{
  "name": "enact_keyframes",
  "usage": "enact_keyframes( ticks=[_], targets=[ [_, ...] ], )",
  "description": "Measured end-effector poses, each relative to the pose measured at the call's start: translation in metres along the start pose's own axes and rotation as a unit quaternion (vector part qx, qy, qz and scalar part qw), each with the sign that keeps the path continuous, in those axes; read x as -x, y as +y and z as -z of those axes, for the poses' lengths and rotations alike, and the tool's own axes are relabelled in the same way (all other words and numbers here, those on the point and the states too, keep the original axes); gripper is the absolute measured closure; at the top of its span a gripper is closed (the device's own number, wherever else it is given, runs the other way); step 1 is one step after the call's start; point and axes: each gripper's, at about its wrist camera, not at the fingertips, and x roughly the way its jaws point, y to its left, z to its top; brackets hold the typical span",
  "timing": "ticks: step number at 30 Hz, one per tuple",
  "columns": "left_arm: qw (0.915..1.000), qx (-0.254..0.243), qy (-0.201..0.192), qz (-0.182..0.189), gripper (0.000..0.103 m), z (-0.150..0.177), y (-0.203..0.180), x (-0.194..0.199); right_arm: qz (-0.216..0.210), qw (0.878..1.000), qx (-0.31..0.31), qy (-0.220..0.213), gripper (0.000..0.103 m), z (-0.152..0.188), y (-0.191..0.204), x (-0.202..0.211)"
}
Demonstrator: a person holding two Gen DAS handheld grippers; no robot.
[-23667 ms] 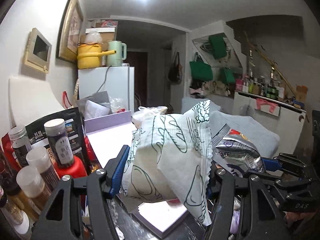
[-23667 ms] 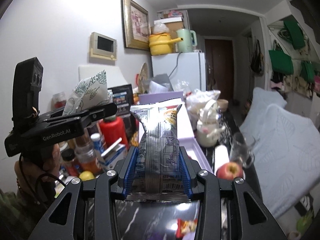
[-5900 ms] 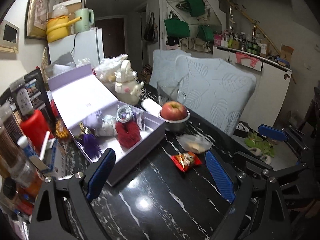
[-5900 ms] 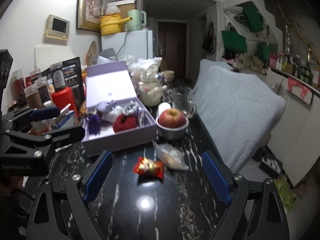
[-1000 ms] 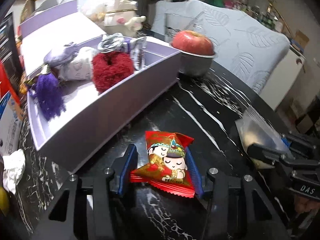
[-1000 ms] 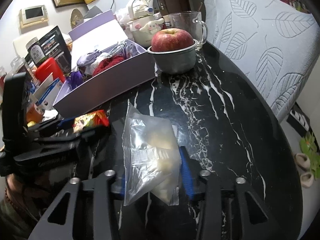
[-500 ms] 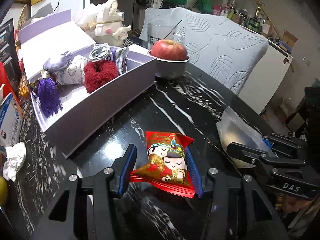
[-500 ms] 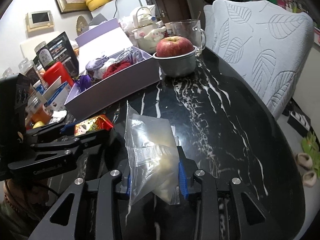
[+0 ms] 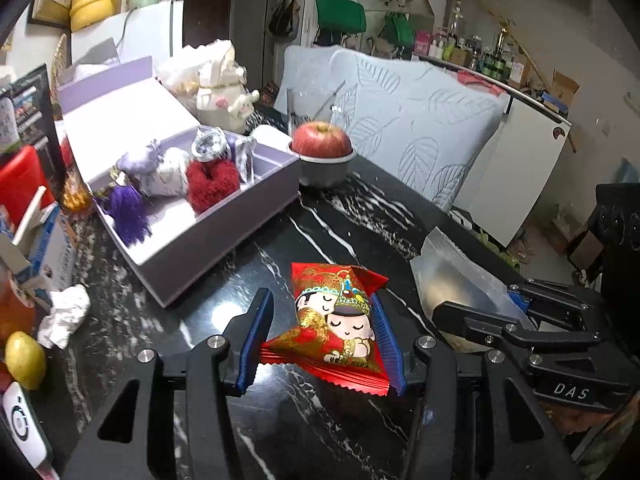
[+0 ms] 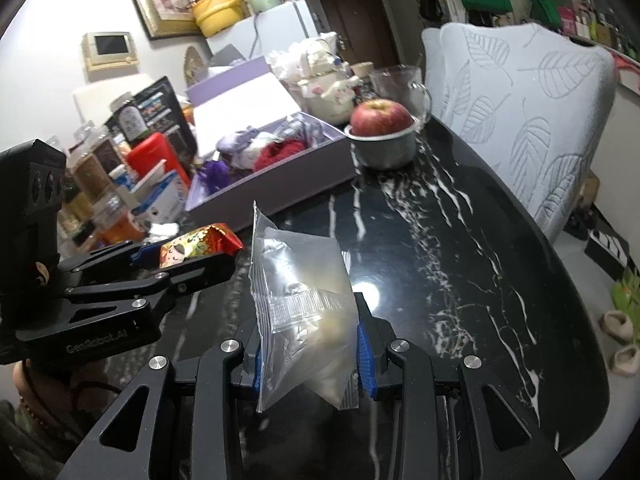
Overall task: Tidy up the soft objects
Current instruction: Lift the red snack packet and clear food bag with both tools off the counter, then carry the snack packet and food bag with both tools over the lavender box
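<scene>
Packets are both lifted: left gripper [image 9: 322, 340] jaws clench red snack packet [image 9: 338, 328], right gripper [image 10: 308, 354] jaws clench clear bag [image 10: 300, 300]; placing in purple box [image 9: 224, 216] seems left.

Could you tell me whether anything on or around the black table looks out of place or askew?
A crumpled white tissue lies loose on the black table beside the purple box. Also, the red snack packet sits tilted in the left gripper.

On the counter [image 9: 344, 216] the open box [image 9: 224, 216] sits left of the bowl [image 9: 326, 168] (an apple [image 9: 321, 139] in it), with a mug [image 9: 308, 106] behind.
</scene>
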Motion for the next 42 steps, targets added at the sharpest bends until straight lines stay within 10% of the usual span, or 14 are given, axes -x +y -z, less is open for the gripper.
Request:
enact_keyframes(
  ticks=[19, 42],
  targets=[
    [0.9954, 0.007, -0.088, -0.039, 0.053, -0.055, 0.03, 0.067, -0.073, 0.993, 0.064, -0.066, 0.069, -0.065, 0.057, 0.028],
    [0.9869, 0.015, -0.13, -0.095, 0.053, -0.154, 0.123, 0.03, -0.106, 0.982, 0.125, -0.096, 0.069, -0.191, 0.086, -0.042]
  ],
)
